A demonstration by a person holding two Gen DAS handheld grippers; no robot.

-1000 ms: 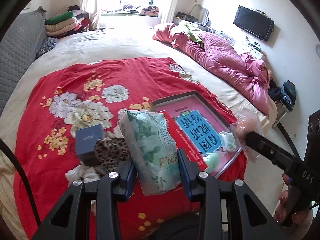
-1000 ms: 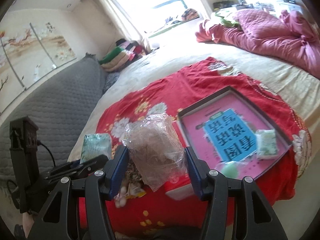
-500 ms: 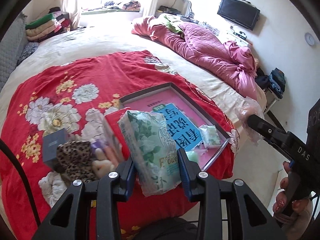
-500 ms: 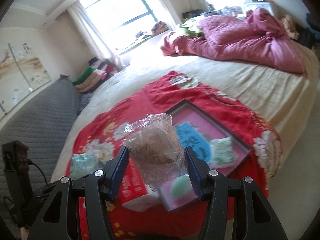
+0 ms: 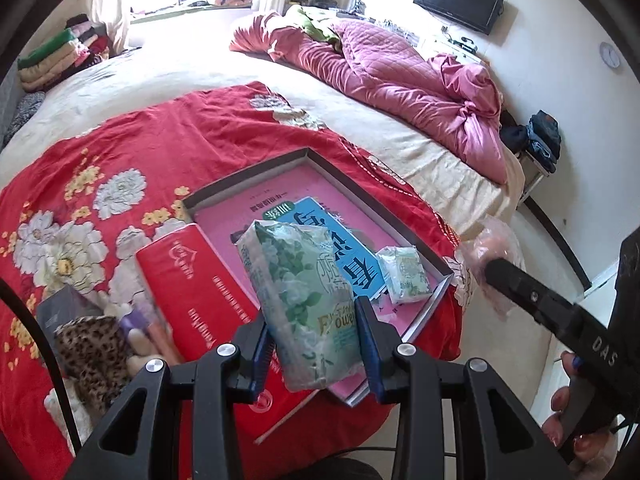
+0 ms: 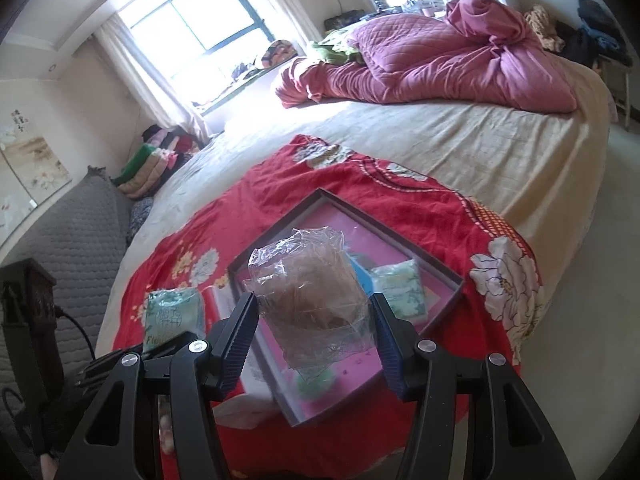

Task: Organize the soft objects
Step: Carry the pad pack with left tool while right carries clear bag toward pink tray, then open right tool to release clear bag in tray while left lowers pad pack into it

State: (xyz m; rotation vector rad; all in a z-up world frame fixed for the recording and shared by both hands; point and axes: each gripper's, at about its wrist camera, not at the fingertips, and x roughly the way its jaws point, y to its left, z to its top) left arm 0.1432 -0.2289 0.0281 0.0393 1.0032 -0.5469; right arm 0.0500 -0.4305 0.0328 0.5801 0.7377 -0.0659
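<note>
My left gripper (image 5: 316, 336) is shut on a green floral tissue pack (image 5: 304, 304), held above the near corner of a shallow grey box (image 5: 436, 296) with a pink and blue lining. A small green pack (image 5: 404, 274) lies inside that box. My right gripper (image 6: 314, 328) is shut on a clear plastic bag with a brown soft thing inside (image 6: 316, 300), over the same box (image 6: 280, 216). The right view shows the tissue pack (image 6: 174, 318) at lower left and the small green pack (image 6: 402, 292) in the box. The right gripper's finger (image 5: 532, 300) reaches in from the right.
A red floral cloth (image 5: 160, 152) covers the near part of the bed. A red flat box (image 5: 200, 292), a leopard-print item (image 5: 92, 344) and a dark small box (image 5: 60, 312) lie left of the grey box. A pink quilt (image 5: 400, 80) lies at the far side. A hand (image 5: 580, 444) shows lower right.
Both grippers have moved rightward and lower over the grey box, each keeping its load. The box now sits nearer and more central in both views.
</note>
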